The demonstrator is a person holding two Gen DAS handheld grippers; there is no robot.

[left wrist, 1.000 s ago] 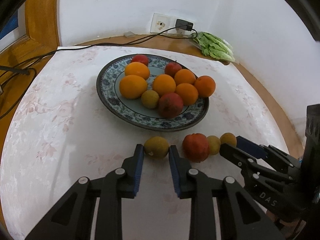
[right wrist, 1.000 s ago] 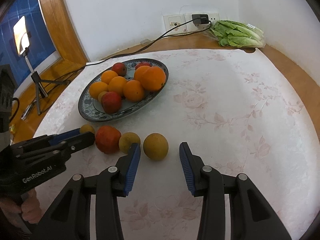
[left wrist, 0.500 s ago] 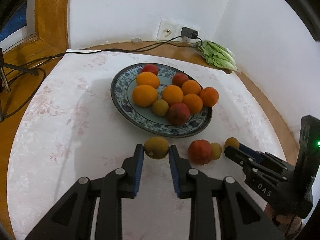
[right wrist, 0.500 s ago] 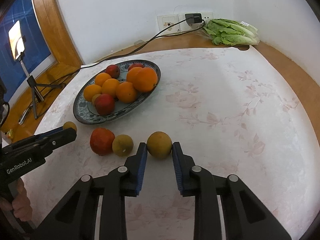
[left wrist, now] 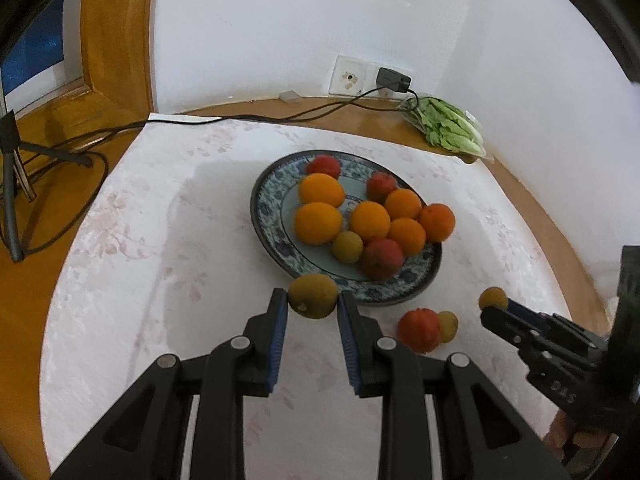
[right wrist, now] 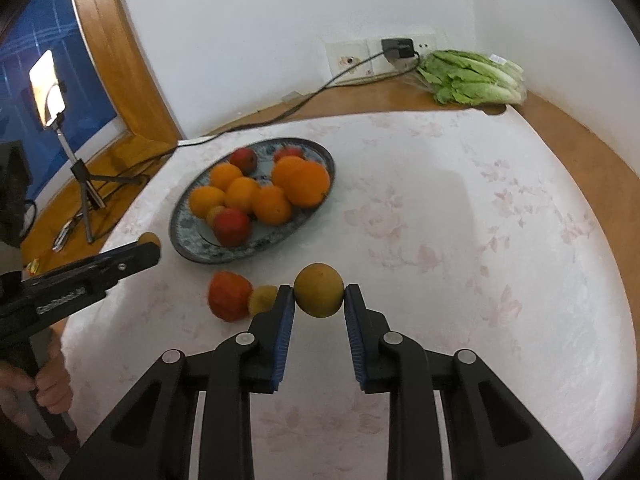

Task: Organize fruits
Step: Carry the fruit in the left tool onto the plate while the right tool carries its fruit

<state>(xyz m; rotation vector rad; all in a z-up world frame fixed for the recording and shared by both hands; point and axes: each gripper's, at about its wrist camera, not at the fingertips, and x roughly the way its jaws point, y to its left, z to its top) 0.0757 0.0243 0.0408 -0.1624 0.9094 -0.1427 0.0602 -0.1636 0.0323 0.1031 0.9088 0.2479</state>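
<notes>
Plate [left wrist: 267,216] already carries ten fruits; left gripper [left wrist: 313,307] and right gripper [right wrist: 319,300] each clamp a yellow-green fruit; red fruit [right wrist: 229,296] and small yellow fruit [right wrist: 262,298] remain on the tablecloth.

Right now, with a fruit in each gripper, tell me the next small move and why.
Probably carry the left gripper forward over the plate and release there. Its jaws are shut on a yellow-green fruit just short of the near rim, and bare plate shows at the left. The right gripper, shut on a second yellow-green fruit, sits farther away and can follow.
</notes>
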